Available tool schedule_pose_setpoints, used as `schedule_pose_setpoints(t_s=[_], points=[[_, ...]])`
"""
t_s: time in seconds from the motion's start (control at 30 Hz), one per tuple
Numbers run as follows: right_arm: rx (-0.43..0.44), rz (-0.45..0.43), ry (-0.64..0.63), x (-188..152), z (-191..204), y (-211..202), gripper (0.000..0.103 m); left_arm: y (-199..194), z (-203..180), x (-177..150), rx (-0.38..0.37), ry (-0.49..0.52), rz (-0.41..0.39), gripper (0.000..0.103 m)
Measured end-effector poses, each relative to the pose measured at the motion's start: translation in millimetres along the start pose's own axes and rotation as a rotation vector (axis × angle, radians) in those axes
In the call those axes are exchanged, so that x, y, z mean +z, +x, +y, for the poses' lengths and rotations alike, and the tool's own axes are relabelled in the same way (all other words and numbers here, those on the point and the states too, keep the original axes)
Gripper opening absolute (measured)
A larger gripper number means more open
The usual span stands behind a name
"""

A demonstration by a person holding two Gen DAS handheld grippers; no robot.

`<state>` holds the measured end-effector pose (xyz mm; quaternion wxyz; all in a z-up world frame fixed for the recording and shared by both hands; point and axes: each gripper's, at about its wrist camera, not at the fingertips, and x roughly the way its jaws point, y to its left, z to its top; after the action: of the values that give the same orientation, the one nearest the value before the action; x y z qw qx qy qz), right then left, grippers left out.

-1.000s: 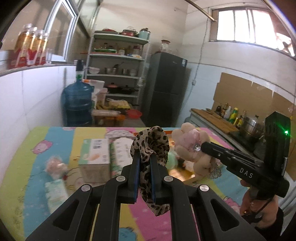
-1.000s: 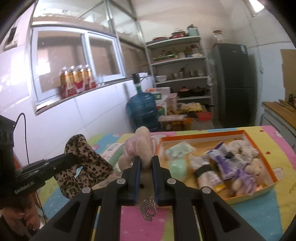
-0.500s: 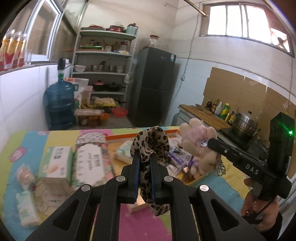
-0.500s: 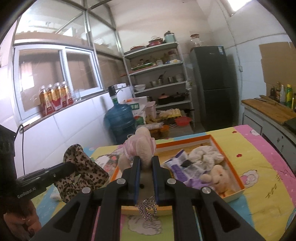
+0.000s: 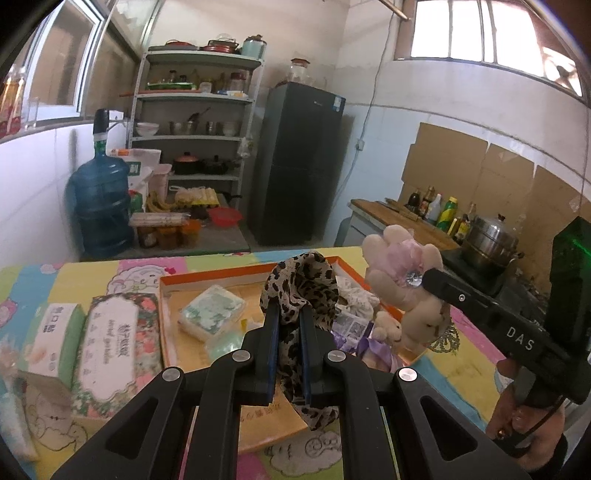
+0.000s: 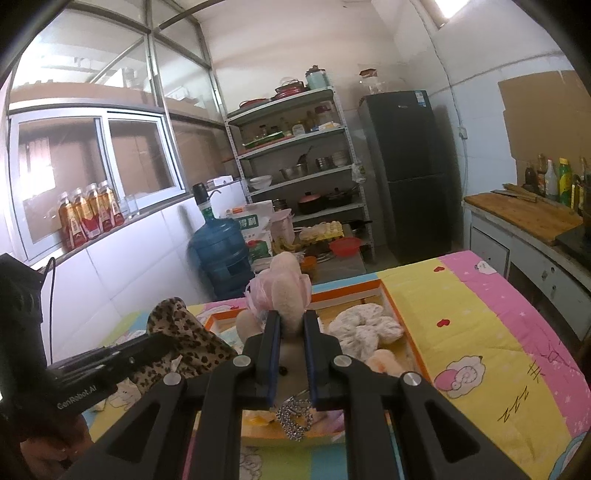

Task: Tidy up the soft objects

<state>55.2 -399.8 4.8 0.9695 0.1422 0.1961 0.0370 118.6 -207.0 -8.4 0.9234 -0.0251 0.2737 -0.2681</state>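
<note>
Leopard scarf (image 5: 299, 295) in left claw (image 5: 289, 321), above orange tray (image 5: 221, 276); tissue boxes (image 5: 110, 343) beside.

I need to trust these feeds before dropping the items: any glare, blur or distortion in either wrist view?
Left wrist view: the upper-right window is blown out, the tissue boxes look smeared at the left edge, and the leopard-print cloth is sharp. Right wrist view: fisheye bends the shelf, haze washes out the left window, and the plush bear is slightly soft.
</note>
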Motion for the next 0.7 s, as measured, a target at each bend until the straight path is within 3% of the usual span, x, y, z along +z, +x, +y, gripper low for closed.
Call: schedule_pose_setpoints(t_s=[0.7], points=[[0.001, 0.061, 0.064, 0, -33, 55, 0.013, 74, -15, 15, 0.022, -0.005, 0.048, 0.01]])
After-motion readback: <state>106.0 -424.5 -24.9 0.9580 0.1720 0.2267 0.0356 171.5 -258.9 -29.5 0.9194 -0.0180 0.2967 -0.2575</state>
